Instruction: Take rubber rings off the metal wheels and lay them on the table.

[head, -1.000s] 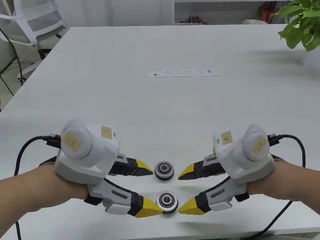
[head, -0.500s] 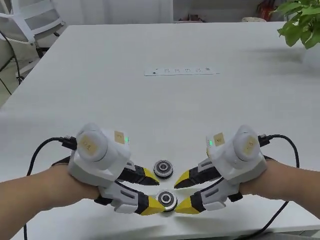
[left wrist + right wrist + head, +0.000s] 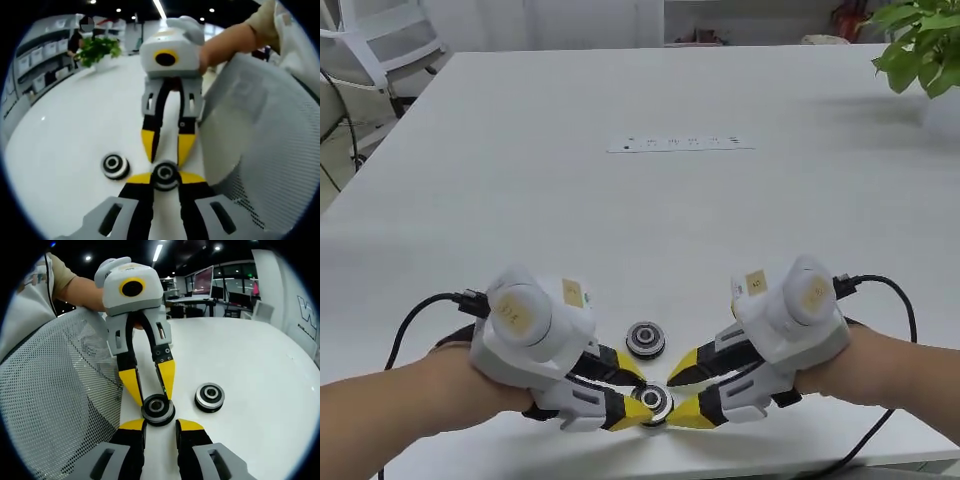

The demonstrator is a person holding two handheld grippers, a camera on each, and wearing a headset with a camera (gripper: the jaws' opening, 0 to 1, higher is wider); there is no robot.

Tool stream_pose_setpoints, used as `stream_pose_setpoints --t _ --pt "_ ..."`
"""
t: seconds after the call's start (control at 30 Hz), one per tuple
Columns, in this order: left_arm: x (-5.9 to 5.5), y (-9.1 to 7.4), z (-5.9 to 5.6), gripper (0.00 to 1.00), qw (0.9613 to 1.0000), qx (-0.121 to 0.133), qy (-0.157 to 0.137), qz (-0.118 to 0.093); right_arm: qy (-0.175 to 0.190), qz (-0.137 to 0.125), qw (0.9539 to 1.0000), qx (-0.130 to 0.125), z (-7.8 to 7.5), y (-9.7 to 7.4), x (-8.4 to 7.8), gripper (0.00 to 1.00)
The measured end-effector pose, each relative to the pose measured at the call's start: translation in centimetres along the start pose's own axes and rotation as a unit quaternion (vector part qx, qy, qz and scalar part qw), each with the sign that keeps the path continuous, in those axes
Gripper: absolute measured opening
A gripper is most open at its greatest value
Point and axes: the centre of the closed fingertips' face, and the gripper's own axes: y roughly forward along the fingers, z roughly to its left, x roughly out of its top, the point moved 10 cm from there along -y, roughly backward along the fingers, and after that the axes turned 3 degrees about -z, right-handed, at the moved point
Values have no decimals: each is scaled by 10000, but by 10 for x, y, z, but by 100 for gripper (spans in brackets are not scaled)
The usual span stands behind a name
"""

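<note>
Two small metal wheels with black rubber rings lie near the table's front edge. The near wheel sits between both grippers. My left gripper comes in from the left, its yellow tips pressed against that wheel's sides. My right gripper faces it from the right, jaws apart, tips just short of the wheel. The far wheel lies free just beyond.
A white power strip lies mid-table. A green plant stands at the far right corner and a white chair at the far left. Cables trail from both grippers. The table's front edge runs just below the wheels.
Both grippers have moved inward toward the near wheel. The left jaws have narrowed onto it and the right tips have come up close. The wheels have stayed put.
</note>
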Motion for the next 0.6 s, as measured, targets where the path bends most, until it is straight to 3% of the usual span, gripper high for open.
stream_pose_setpoints --t 0.27,0.43,0.6 --pt "-1 1 -4 15 9995 38 304 -5 121 -72 9999 -15 0 0 -2 21" --pt "0 0 -5 15 9994 80 337 -17 197 -89 9998 37 2 -1 -2 16" --pt "0 0 -4 14 9993 104 350 -24 323 -190 9993 16 1 -3 -2 21"
